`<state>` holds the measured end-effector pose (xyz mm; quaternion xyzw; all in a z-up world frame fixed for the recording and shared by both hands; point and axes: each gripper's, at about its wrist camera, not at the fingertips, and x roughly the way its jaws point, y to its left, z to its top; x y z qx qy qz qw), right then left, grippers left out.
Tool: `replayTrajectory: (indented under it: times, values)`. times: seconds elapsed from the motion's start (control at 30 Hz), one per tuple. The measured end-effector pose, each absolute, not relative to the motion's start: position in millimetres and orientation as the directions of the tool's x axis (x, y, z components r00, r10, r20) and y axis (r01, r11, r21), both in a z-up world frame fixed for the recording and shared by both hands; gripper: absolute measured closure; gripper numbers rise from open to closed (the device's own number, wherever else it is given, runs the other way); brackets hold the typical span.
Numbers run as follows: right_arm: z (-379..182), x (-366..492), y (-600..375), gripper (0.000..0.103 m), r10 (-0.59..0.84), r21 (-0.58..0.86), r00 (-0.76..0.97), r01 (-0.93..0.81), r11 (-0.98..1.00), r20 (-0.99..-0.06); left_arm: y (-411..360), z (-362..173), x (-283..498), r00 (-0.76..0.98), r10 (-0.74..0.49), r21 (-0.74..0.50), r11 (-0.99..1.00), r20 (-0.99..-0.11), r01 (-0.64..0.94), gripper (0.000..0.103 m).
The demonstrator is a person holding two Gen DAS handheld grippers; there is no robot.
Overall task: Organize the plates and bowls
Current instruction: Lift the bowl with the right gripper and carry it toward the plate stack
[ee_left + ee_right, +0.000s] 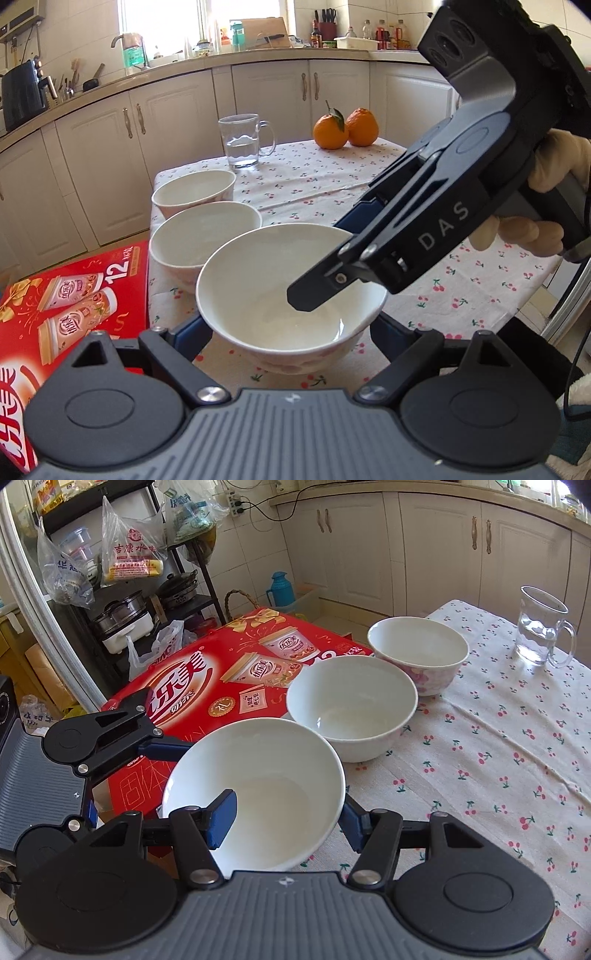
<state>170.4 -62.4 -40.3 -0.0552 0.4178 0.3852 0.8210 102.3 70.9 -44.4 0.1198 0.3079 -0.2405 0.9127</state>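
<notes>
Right claw [280, 821]: clenched on the near white bowl [258, 775] rim, one finger inside.
Left claw [288, 334]: released, straddling that bowl, lower frame.

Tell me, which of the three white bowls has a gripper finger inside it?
The nearest white bowl, at the table's front end. The right gripper pinches its rim, one blue finger inside. The middle bowl and pink-flowered far bowl sit untouched.

Lower left in the left wrist view, the red carton [74, 295] shows a white "12". The right gripper [321, 291], centre right there, carries "DAS" on its arm. In the right wrist view, upper left, a plastic bag [131, 550] reads "吉濛水", partly cut off.
</notes>
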Motion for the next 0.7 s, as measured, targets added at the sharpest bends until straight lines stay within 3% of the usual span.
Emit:
replayTrajectory:
  times: [0.7]
  values:
    - [-43.5,158.4,-160.7,0.038,0.497,0.202,0.446,-0.558,0.805,-0.744,-12.5,-51.9,119.7,0.604,-0.487,0.036,0.76,-0.631,0.649,0.012]
